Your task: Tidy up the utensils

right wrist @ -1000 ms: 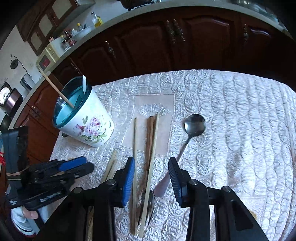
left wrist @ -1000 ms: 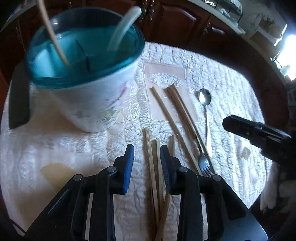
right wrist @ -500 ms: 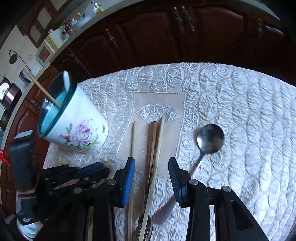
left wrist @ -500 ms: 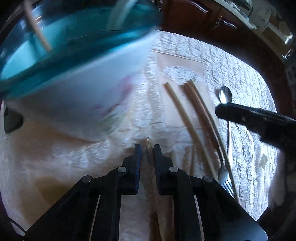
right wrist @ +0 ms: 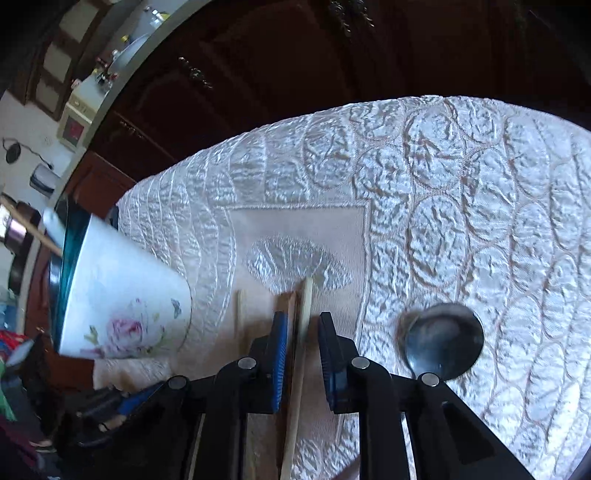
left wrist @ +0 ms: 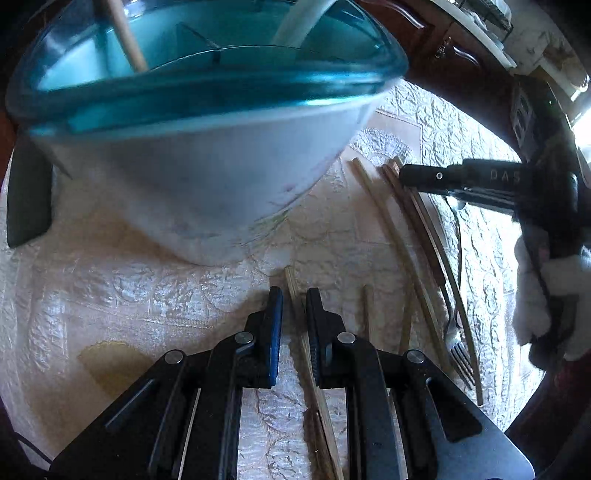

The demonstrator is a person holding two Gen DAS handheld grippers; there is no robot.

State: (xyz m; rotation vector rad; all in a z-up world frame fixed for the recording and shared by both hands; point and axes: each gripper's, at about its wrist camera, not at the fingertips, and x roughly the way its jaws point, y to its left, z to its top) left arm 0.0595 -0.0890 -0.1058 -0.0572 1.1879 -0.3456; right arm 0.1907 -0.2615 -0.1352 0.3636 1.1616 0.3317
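A white flowered holder (left wrist: 207, 177) with a teal rim stands close ahead of my left gripper (left wrist: 294, 295); a wooden stick (left wrist: 127, 40) and a white utensil (left wrist: 295, 26) stand in it. The left jaws are narrow and straddle one short chopstick (left wrist: 290, 284) on the cloth, with slivers of cloth showing on both sides. My right gripper (right wrist: 303, 321) is low over the long chopsticks; a pale chopstick (right wrist: 306, 295) and a brown one (right wrist: 290, 306) lie between its closing jaws, a gap still beside them. A spoon (right wrist: 443, 339) lies to its right, and a fork (left wrist: 458, 350) lies among the long chopsticks.
A quilted white cloth (right wrist: 461, 184) covers the table. Two more short chopsticks (left wrist: 366, 306) lie right of the left gripper. A dark flat object (left wrist: 26, 199) sits at the table's left edge. A white-gloved hand (left wrist: 535, 295) holds the right gripper. Dark wooden cabinets (right wrist: 295, 74) stand beyond the table.
Both grippers have sunk toward the cloth and narrowed. The left closed in around the short chopstick beside the holder. The right moved forward over the long chopsticks, leaving the spoon on its right.
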